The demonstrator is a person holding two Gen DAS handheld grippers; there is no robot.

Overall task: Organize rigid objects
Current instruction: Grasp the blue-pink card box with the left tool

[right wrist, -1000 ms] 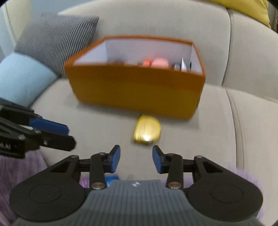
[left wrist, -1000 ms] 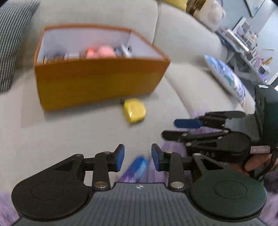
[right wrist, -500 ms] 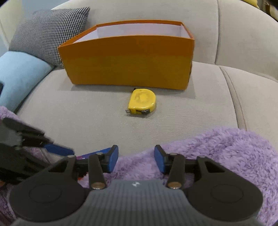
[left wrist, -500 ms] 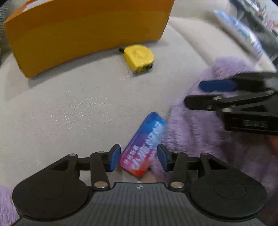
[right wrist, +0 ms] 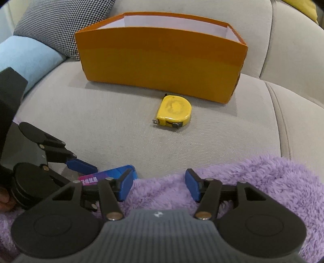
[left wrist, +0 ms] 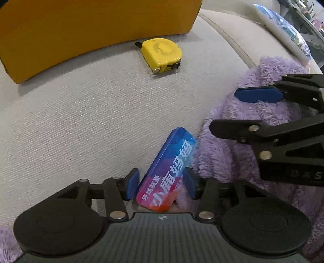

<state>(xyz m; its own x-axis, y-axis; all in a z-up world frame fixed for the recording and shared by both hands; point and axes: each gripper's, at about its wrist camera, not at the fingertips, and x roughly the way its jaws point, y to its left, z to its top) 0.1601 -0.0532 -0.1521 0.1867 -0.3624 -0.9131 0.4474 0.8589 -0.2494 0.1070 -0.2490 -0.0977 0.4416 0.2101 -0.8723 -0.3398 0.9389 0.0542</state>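
A blue and red flat box (left wrist: 172, 161) with white print lies on the grey sofa seat, against a purple fleece blanket (left wrist: 232, 157). My left gripper (left wrist: 161, 186) straddles its near end; the jaws are closing, with thin gaps still showing at both pads. My right gripper (right wrist: 160, 184) hovers over the fleece (right wrist: 253, 178), its jaws opening with nothing gripped. It also shows at the right of the left wrist view, right gripper (left wrist: 243, 110). A yellow tape measure (right wrist: 174, 112) lies in front of the orange storage box (right wrist: 162, 66).
A houndstooth cushion (right wrist: 60, 18) and a light blue cushion (right wrist: 26, 54) sit left of the orange box. A patterned blue pillow (left wrist: 283, 26) lies on the far right seat. Bare sofa seat (right wrist: 111, 125) stretches between the box and the fleece.
My left gripper came down and forward until the blue box sat between its jaws. The right gripper's jaws spread wider over the fleece. The orange box's contents dropped out of sight.
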